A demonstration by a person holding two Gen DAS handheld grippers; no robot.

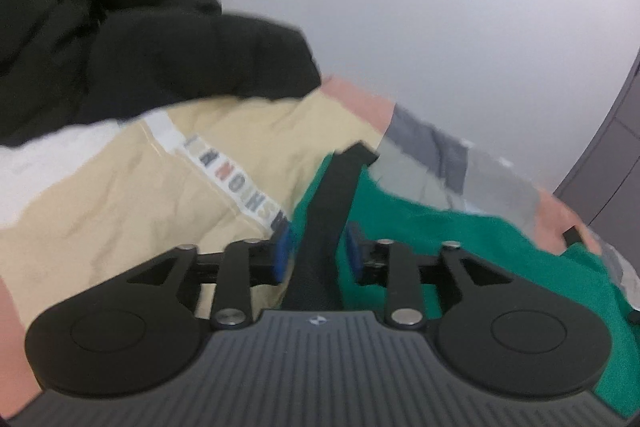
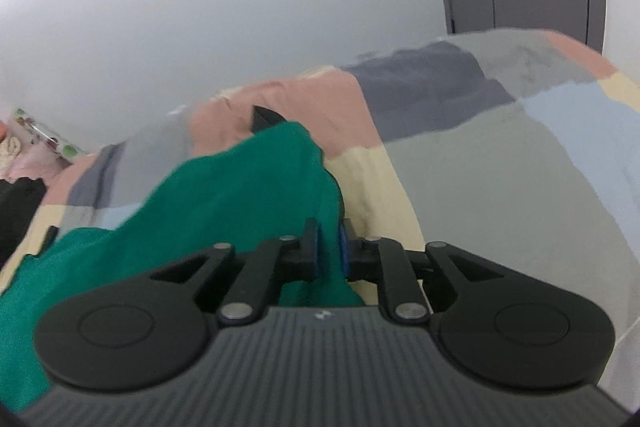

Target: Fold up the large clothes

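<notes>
Green garment (image 2: 224, 195): the task's thing; spread crumpled on the patchwork bedspread (image 2: 500, 167), its long axis running from lower left to upper right in the right wrist view, away from both tongs.
Right gripper (image 2: 329, 253): at the green garment's near right-hand edge; jaws narrow, a fold of the green cloth filling the gap, the blue pads (image 2: 316, 257) seemingly against it on both sides.
Left gripper (image 1: 318, 251): at the green garment's opposite, left-hand border; jaws partly apart.
Black strip (image 1: 332, 195): a dark band running up between the left gripper's jaws along the green garment's left edge; a sliver of green shows beside one pad, so the pads do not appear to press it. Whether it belongs to the green garment cannot be told.
Beige garment (image 1: 140, 195): just left of the green garment, touching it, with a lettered tape across it.
Black jacket (image 1: 140, 47): beyond the beige garment, well apart from the green garment.
Deciding relation: the green garment lies ahead of both tongs and between them, one gripper at each side border.
Nearer hand: the right, judged to have cloth in its grip; the left has only the strip in its gap.
Judgement for the coming move: any fold across the long axis would need the left gripper to secure its border first.
</notes>
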